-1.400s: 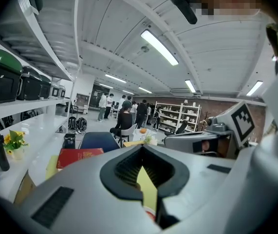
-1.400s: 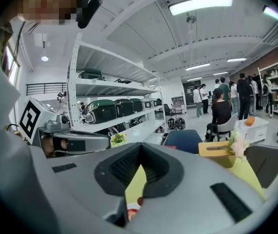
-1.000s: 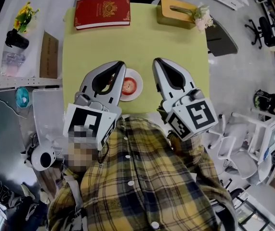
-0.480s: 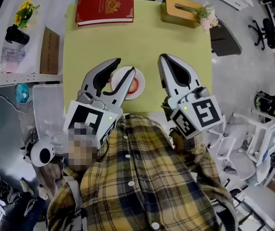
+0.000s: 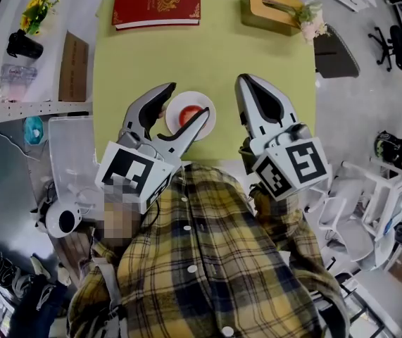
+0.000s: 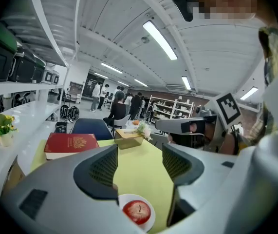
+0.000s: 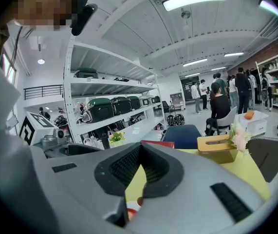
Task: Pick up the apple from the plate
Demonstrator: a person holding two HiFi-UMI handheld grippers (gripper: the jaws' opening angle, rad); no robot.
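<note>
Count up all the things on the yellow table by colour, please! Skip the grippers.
Red: 2, the round red apple and the red hardcover book
White: 1, the round white plate
Tan: 1, the tan tissue box
Pale pink: 1, the small pale flower bunch by the box
Total: 5

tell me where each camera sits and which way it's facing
Head view: on the person's head, looking steeply down at the table, plaid shirt, left gripper and right gripper.
Left gripper view: on the left gripper, looking along its opening jaws across the table; the apple sits low between them, untouched; right gripper at right.
Right gripper view: on the right gripper, looking along its shut jaws towards shelves; left gripper at left.
Shared: both gripper views show the tissue box and red book.
</note>
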